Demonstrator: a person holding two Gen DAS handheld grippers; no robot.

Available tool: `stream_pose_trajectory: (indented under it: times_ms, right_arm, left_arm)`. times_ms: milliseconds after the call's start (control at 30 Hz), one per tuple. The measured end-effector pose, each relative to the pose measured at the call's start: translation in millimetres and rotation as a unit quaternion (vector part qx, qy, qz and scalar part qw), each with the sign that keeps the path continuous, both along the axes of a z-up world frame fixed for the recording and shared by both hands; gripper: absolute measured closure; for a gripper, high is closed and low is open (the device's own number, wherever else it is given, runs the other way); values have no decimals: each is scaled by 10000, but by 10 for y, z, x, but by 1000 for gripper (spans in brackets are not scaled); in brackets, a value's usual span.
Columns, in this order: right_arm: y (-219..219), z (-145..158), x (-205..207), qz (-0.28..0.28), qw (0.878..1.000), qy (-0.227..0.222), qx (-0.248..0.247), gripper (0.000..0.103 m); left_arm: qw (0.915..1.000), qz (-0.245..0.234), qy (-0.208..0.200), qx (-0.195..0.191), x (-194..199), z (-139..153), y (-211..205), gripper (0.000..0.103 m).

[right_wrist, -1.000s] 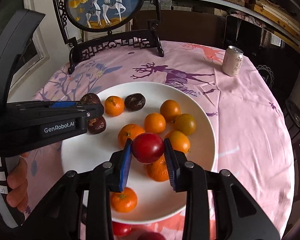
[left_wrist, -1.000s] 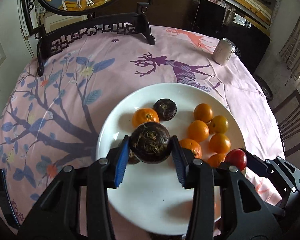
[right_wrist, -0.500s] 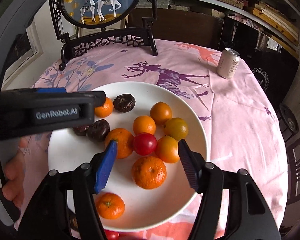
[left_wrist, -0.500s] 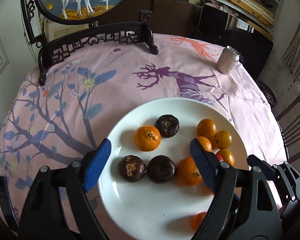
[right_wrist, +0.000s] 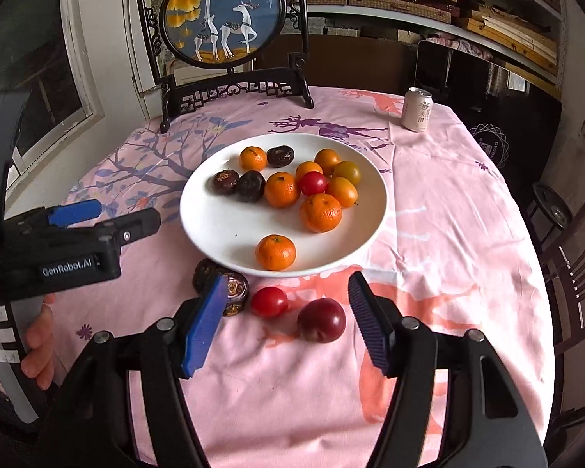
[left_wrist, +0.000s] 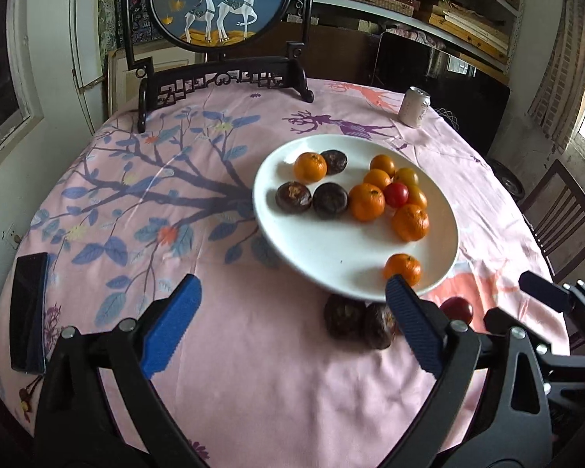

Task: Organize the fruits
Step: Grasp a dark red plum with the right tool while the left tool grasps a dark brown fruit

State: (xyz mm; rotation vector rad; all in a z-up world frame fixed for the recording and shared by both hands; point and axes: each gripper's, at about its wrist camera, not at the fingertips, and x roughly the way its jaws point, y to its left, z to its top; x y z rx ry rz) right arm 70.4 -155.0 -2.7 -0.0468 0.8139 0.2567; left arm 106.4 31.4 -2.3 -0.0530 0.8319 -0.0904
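A white plate [left_wrist: 304,257] [right_wrist: 214,230] on the pink tablecloth holds several oranges [right_wrist: 320,212], three dark purple fruits [right_wrist: 250,186] and one red fruit [right_wrist: 312,183]. On the cloth in front of the plate lie two dark fruits [left_wrist: 357,321] [right_wrist: 236,292], a small red fruit [right_wrist: 269,302] and a larger dark red fruit [right_wrist: 321,320]. My left gripper [left_wrist: 292,323] is open and empty, pulled back from the plate. My right gripper [right_wrist: 286,323] is open and empty, with the loose red fruits just ahead of its fingers.
A drink can [right_wrist: 416,110] stands at the far right of the table. A framed deer screen on a black stand [right_wrist: 230,39] is at the back. A dark phone [left_wrist: 28,312] lies at the left edge. A chair [right_wrist: 573,265] is at the right.
Both grippers let go of their fruits onto the plate, a dark one from the left and a red one from the right. Both then opened wide and drew back toward the table's near side.
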Motion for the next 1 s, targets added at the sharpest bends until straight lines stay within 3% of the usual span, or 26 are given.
stream_pose_trajectory:
  times_ms: [167, 300, 500, 633, 667, 700, 1000]
  right_arm:
    - [24, -48, -190, 62, 10000, 67, 27, 38]
    - [59, -262, -264, 123, 9996, 234, -137, 38]
    - [-89, -549, 5, -206, 9987, 304, -342, 38]
    - [-189, -755, 275, -257, 9976, 630, -119, 38]
    - [-192, -795, 322, -244, 9974, 677, -68, 42]
    - [-191, -832, 360, -206, 9972, 723, 0, 62]
    - [-212, -693, 173, -118, 9968, 745, 272, 64]
  left_arm:
    - [9998, 145, 168, 11, -167, -190, 125, 6]
    - [9996, 154, 255, -18, -243, -284, 168, 6]
    - [9996, 42, 276, 71, -309, -338, 131, 6]
    - [9993, 106, 314, 168, -286, -381, 136, 6]
    - [9992, 118, 325, 205, -262, -400, 129, 6]
    - [9990, 117, 339, 257, -231, -422, 116, 6]
    - [9956, -160, 788, 488, 129, -750, -116, 6]
